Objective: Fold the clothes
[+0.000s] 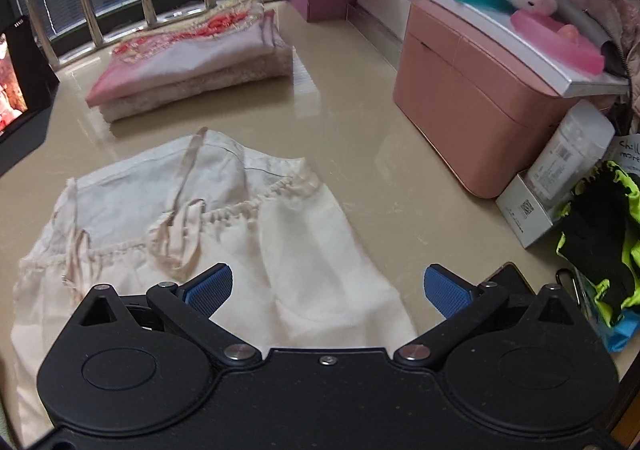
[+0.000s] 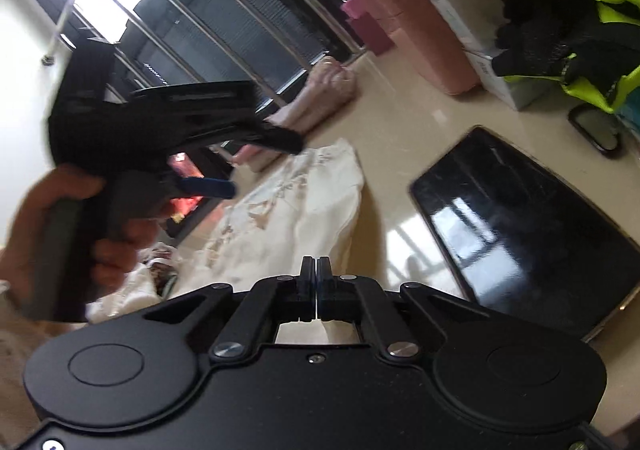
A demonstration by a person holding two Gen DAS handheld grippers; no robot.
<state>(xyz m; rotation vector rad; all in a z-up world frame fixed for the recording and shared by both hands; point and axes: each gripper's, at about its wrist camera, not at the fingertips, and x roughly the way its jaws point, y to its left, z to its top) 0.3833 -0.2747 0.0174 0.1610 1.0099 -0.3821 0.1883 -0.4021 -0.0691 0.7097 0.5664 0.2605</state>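
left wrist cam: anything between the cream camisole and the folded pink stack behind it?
Nothing. In the left wrist view only bare glossy tabletop separates the cream camisole from the folded pink stack.

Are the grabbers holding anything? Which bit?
The right gripper seems shut on the cream top, at its near edge. The left gripper is open, empty.
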